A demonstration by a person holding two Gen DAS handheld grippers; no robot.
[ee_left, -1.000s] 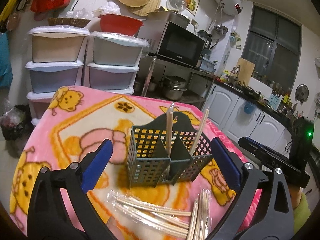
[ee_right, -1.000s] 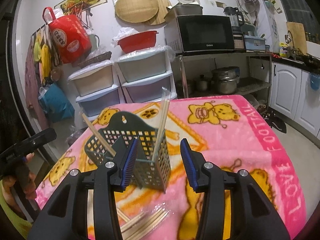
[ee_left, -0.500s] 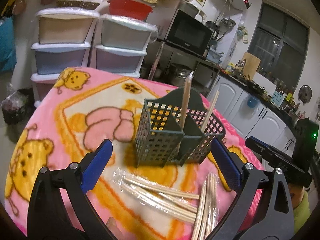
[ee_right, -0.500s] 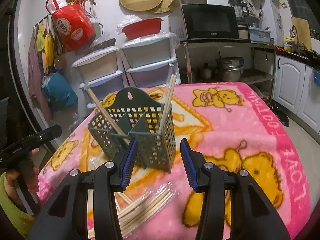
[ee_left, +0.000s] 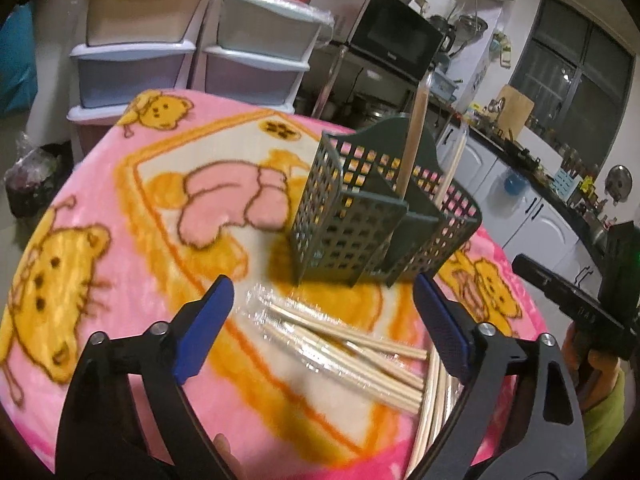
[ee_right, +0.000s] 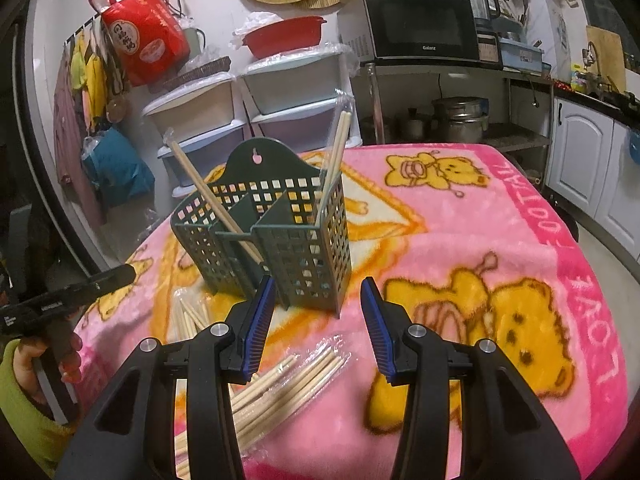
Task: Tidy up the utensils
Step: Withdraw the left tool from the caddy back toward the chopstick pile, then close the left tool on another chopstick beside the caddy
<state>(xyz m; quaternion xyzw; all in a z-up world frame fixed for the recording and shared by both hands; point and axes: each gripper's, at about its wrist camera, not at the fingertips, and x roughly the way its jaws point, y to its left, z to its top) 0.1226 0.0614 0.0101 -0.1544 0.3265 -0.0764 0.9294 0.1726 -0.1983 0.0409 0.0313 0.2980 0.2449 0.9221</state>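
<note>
A dark green perforated utensil holder [ee_left: 372, 216] [ee_right: 276, 236] stands on the pink blanket with wrapped chopsticks standing in two of its compartments. Several plastic-wrapped chopstick pairs [ee_left: 344, 344] [ee_right: 280, 380] lie in front of it. My left gripper [ee_left: 324, 320] hovers just above the lying chopsticks; its jaws are closing, wide apart, pads not touching anything. My right gripper [ee_right: 318, 320] is half open with nothing between its fingers, just in front of the holder and beside the lying chopsticks. Each view shows the other gripper held in a hand at its edge.
A pink teddy-bear blanket [ee_right: 500, 240] covers the table. Behind it stand stacked plastic drawers [ee_left: 192, 52], a microwave [ee_right: 420, 28] on a metal shelf with pots, and white kitchen cabinets [ee_left: 532, 216]. A red bag [ee_right: 144, 36] hangs on the wall.
Both grippers have sunk toward the table, so the holder and lying chopsticks look closer. The left gripper's jaws have narrowed slightly. The right gripper's jaws kept their spacing.
</note>
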